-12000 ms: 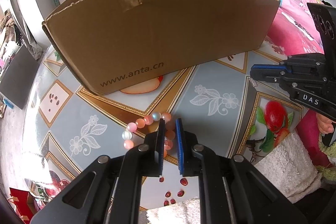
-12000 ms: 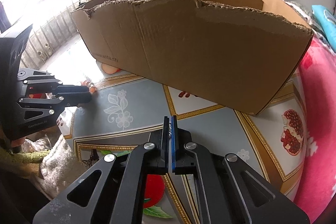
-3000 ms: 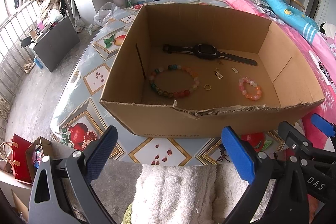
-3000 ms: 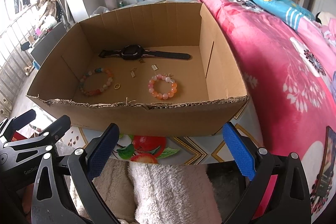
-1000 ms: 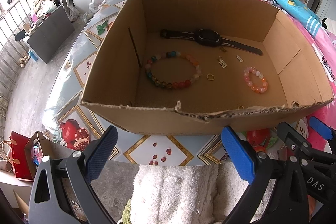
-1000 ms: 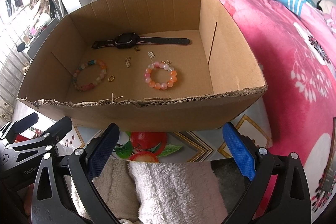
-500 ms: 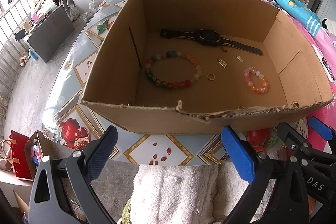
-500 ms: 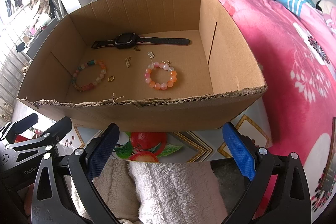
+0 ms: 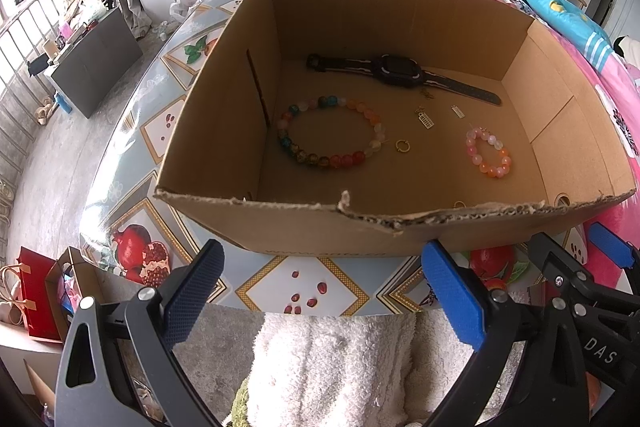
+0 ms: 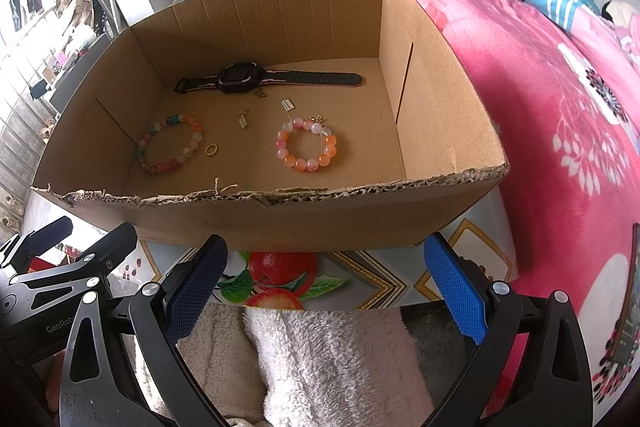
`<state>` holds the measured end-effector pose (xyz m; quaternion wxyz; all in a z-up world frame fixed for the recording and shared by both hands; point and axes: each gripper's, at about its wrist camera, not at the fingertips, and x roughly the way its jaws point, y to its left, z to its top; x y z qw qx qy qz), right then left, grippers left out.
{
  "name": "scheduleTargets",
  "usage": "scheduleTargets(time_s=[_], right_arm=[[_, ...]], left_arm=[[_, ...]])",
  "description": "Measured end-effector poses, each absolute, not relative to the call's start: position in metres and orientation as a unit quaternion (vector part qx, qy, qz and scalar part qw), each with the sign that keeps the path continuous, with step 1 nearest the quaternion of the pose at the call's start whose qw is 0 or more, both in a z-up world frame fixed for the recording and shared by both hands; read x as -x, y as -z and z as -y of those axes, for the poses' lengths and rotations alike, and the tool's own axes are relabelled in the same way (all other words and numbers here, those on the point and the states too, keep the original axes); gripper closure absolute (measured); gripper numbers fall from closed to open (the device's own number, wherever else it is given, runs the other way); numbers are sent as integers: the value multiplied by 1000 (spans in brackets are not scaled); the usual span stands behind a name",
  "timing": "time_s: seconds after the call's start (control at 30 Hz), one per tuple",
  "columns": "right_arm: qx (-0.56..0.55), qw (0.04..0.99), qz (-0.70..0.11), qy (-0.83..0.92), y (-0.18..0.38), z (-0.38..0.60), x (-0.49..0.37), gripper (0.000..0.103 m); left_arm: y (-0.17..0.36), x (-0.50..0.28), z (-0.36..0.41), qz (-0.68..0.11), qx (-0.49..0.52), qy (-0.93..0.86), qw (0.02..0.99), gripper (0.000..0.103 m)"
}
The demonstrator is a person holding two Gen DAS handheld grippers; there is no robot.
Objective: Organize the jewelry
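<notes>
An open cardboard box (image 9: 280,227) (image 10: 280,215) stands on the patterned table. Inside lie a black watch (image 9: 400,71) (image 10: 240,77), a multicoloured bead bracelet (image 9: 330,133) (image 10: 170,145), a pink-orange bead bracelet (image 9: 488,153) (image 10: 306,145), a gold ring (image 9: 402,145) (image 10: 211,149) and small gold charms (image 9: 424,117) (image 10: 243,119). My left gripper (image 9: 320,297) is open and empty, held back over the table's near edge. My right gripper (image 10: 322,291) is open and empty beside it, also in front of the box.
A white fluffy cloth (image 9: 332,363) (image 10: 332,359) lies under both grippers. A pink flowered blanket (image 10: 560,87) covers a bed to the right. A grey cabinet (image 9: 96,59) and red bag (image 9: 34,295) stand on the floor to the left.
Both grippers stay open and nearly still since a second ago. Twelve seconds ago both were shut, the left on the pink-orange bracelet, which now lies in the box.
</notes>
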<state>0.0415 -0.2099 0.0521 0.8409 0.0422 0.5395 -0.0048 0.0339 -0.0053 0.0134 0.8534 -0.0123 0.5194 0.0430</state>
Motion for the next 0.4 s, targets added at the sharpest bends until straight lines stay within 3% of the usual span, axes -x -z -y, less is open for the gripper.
scheduleTargets(time_s=[0.4], right_arm=[[-42, 841, -539, 6, -52, 209, -41, 8]], left_arm=[[-13, -34, 5, -520, 12, -43, 853, 6]])
